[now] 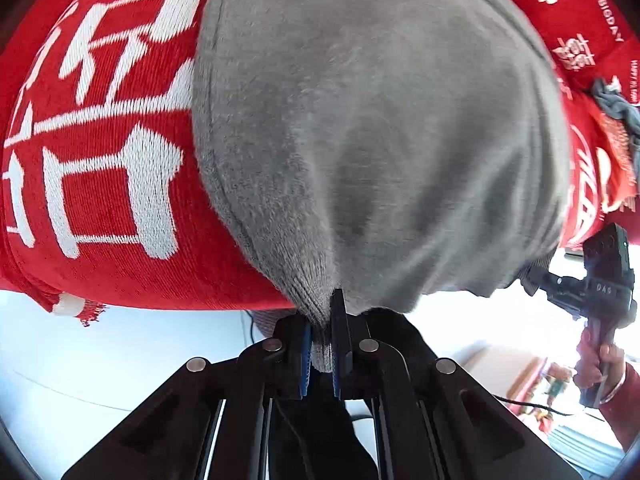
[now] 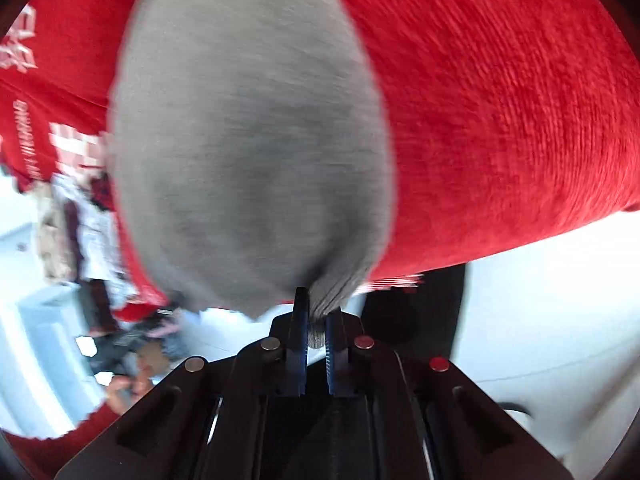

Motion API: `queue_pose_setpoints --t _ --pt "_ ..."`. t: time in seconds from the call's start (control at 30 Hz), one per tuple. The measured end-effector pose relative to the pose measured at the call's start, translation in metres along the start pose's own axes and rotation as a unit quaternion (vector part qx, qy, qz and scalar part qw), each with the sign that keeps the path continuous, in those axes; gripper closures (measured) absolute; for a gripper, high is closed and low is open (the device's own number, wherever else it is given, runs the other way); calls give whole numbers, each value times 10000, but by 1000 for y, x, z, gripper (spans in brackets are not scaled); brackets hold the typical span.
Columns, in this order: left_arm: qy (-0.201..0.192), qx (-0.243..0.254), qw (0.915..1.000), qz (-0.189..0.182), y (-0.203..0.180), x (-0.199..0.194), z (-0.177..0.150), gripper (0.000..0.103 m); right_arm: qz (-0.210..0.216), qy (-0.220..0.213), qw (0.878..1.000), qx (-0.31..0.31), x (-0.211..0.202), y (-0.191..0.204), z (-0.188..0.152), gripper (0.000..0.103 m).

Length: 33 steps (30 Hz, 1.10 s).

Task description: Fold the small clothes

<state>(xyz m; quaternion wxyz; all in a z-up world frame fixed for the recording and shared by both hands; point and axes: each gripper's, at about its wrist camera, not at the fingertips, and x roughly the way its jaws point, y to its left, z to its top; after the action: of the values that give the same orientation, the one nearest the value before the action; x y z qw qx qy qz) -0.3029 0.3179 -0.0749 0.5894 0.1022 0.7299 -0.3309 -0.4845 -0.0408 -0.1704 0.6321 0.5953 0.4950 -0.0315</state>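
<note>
Left wrist view, left gripper (image 1: 322, 344) clenched on grey garment's (image 1: 360, 140) ribbed edge, right gripper (image 2: 316, 340) likewise

Grey knit garment (image 1: 360, 140) is lying over a red scarf (image 1: 100, 180) — white woven characters showing.

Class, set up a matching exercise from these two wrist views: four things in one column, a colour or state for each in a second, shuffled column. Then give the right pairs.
Things:
1. grey knitted garment
2. red knitted scarf with white characters
3. left gripper
4. white table surface

Descriptions:
A. lies under the grey piece
B. pale and bare at the near edge
C. pinched at its ribbed edge by both pairs of jaws
D. black, with blue pads, shut on cloth

Pairs: 1-C, 2-A, 3-D, 4-B
</note>
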Motion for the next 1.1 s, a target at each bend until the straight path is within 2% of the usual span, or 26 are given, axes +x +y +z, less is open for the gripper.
queue_pose_setpoints --t 0.1,0.2,0.33,0.37,0.4,0.53,0.67,0.7,0.77,0.8,0.83,0.87,0.9,0.93,0.97,1.0,1.07,1.1 --pt "-146 -56 9991 -395 -2 -20 -4 94 538 -243 9983 28 -22 20 2 96" --pt "-487 -279 9956 -746 -4 -53 7 95 939 -516 9942 11 -45 37 13 96" --pt "-1027 -334 9904 -859 -12 -83 42 95 1187 -858 9892 -102 -60 68 54 96" --pt "-1138 -315 9894 -843 -14 -88 56 95 1188 -923 9885 -123 -63 73 65 96" --pt "-1235 -291 9888 -789 -9 -100 82 95 1187 -977 9880 -131 -64 78 76 96" --pt "-1459 -235 9874 -570 0 -98 142 94 989 -1188 9878 -175 -70 96 130 96" --pt "-1544 128 9875 295 -6 -120 176 94 446 -1031 9935 -210 -64 104 170 96" --pt "-1491 226 9877 418 -9 -121 179 90 215 -936 9951 -234 -61 107 175 95" --pt "-1516 400 9854 661 -17 -123 182 46 12 -825 9959 -362 -58 109 178 95" --pt "-1691 494 9795 978 -21 -127 181 10 -157 -784 9957 -459 -57 114 177 92" --pt "-1888 580 9732 1178 -27 -130 183 5 -293 -770 9952 -528 -58 116 176 92" --pt "-2011 743 9682 1288 -31 -134 182 5 -413 -738 9947 -591 -57 119 174 91" --pt "-1893 887 9696 1269 -35 -133 185 5 -533 -712 9941 -626 -57 121 174 86" --pt "-1691 1023 9725 1230 -38 -129 188 5 -760 -690 9923 -698 -59 121 172 78" --pt "-1586 1108 9737 1206 -39 -126 191 5 -936 -703 9900 -792 -61 125 170 57" --pt "-1408 1293 9744 1180 -42 -120 195 5 -1053 -744 9874 -919 -63 129 169 46" --pt "-1141 1567 9730 1253 -53 -107 205 5 -1335 -815 9800 -1232 -68 140 165 46" --pt "-949 1676 9736 1227 -54 -99 210 5 -1655 -821 9722 -1438 -67 145 164 45"
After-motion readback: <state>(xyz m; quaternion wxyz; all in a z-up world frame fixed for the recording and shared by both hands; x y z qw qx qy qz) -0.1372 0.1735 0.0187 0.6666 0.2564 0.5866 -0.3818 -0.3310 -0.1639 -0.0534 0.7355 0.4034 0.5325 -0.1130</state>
